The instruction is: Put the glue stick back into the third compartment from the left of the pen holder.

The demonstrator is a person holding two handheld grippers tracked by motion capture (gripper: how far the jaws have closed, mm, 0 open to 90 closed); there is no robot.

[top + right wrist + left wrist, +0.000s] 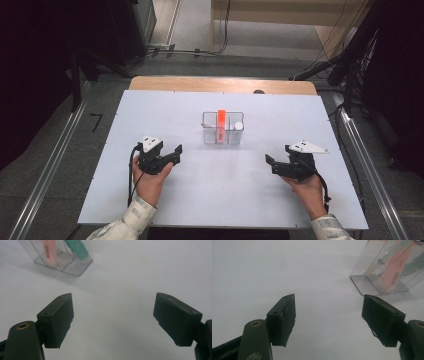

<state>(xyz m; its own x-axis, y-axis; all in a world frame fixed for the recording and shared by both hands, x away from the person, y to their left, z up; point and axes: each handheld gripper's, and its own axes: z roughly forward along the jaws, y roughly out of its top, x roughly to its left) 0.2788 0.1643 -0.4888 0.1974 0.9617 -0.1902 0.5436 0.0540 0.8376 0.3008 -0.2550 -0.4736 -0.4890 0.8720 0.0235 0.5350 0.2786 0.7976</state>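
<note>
A clear plastic box point(223, 128) stands upright at the middle of the white table point(220, 200), split into compartments. An orange tube point(221, 125) stands in it, with a white-capped item point(238, 126) to its right. My left gripper point(176, 152) rests on the table to the box's lower left, open and holding nothing. My right gripper point(270, 162) rests to the box's lower right, also open with nothing between its jaws. The left gripper view has the box point(387, 267) at upper right beyond the gripper point(329, 315). In the right gripper view the box point(60, 255), with a green item point(77, 248), sits upper left of the gripper point(112, 317).
The table's wooden far edge point(220, 84) shows behind the white top. Dark stands and cables point(345, 65) flank the table on the floor. A person's hands point(150, 185) hold both grippers near the front edge.
</note>
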